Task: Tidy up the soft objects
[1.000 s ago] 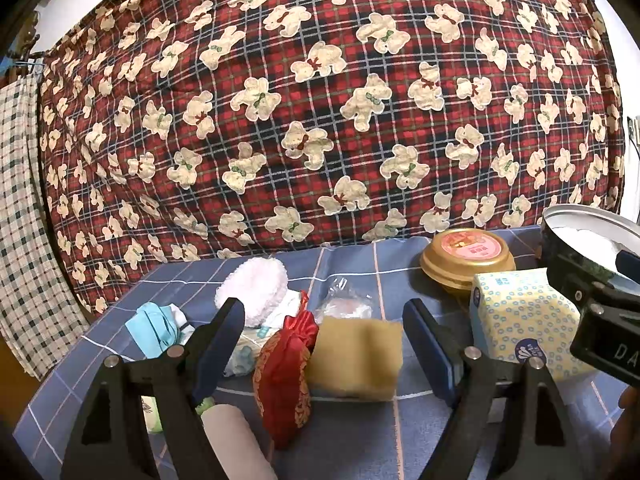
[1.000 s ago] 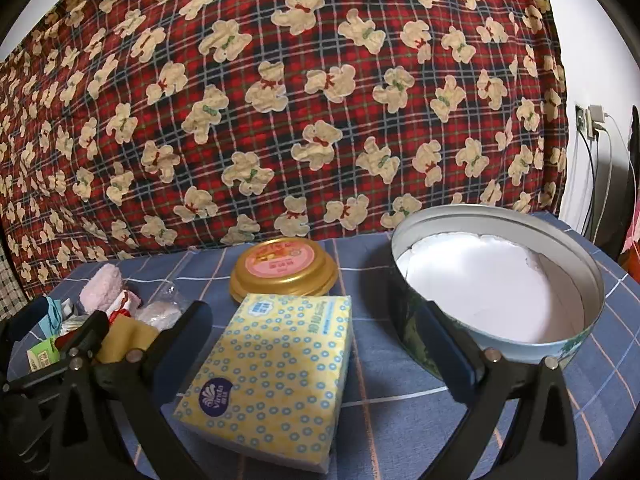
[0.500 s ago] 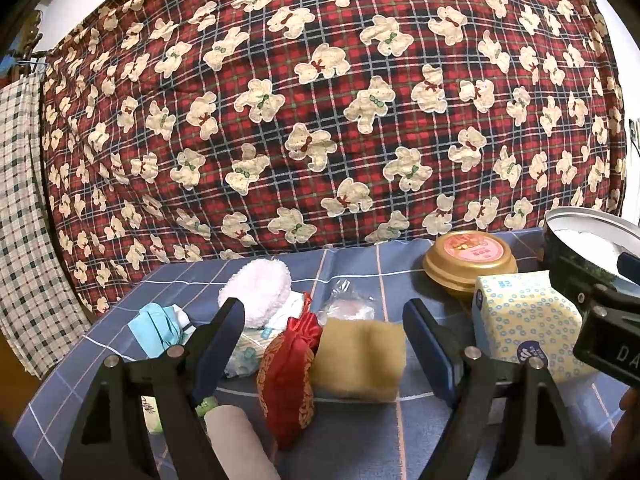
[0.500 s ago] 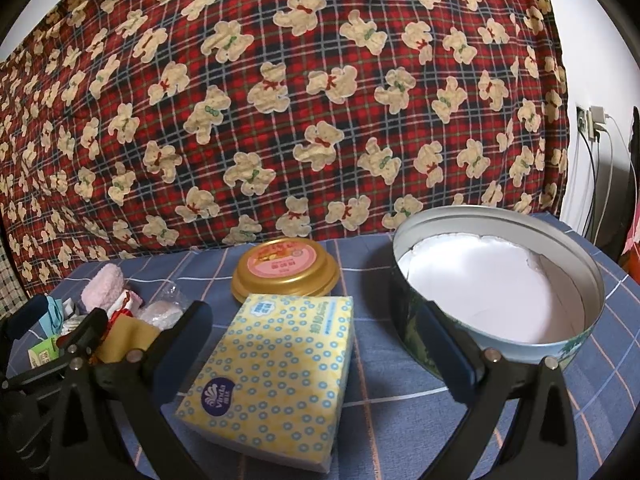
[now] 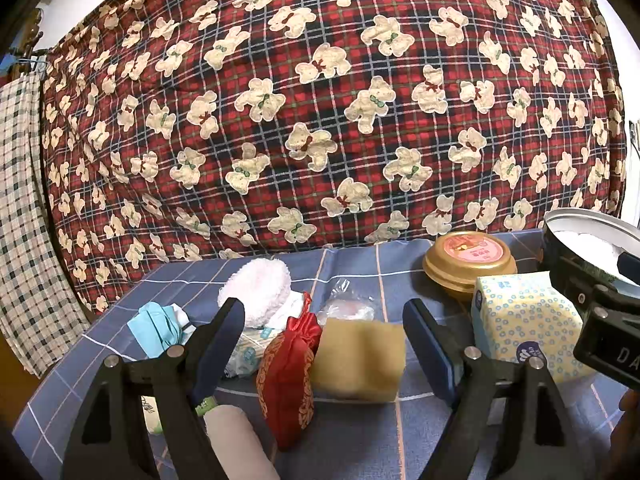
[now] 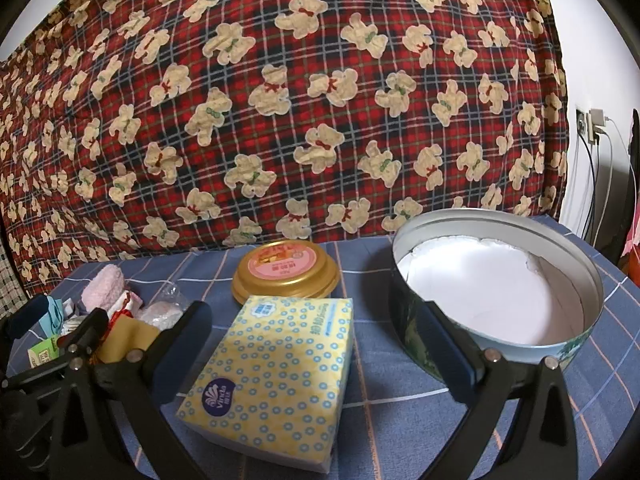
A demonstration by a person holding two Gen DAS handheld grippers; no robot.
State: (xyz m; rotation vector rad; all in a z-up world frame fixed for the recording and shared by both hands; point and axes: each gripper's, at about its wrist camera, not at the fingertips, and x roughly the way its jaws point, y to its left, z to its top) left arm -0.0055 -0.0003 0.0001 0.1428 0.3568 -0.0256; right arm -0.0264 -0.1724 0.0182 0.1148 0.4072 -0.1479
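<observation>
Left wrist: left tongs (image 5: 322, 334) gape wide over red pouch (image 5: 289, 376), sponge (image 5: 360, 356)

Between the left jaws lie one red pouch (image 5: 289, 376) and one tan sponge (image 5: 360, 356). Beyond them sit one fluffy pink puff (image 5: 256, 290) and one clear plastic bag (image 5: 346, 306); left of them, one crumpled teal cloth (image 5: 154, 328). Between the right jaws lies one yellow tissue pack (image 6: 276, 372). Beyond it sits one gold-lidded jar (image 6: 286, 274), and one open round tin (image 6: 496, 292) to the right.
</observation>
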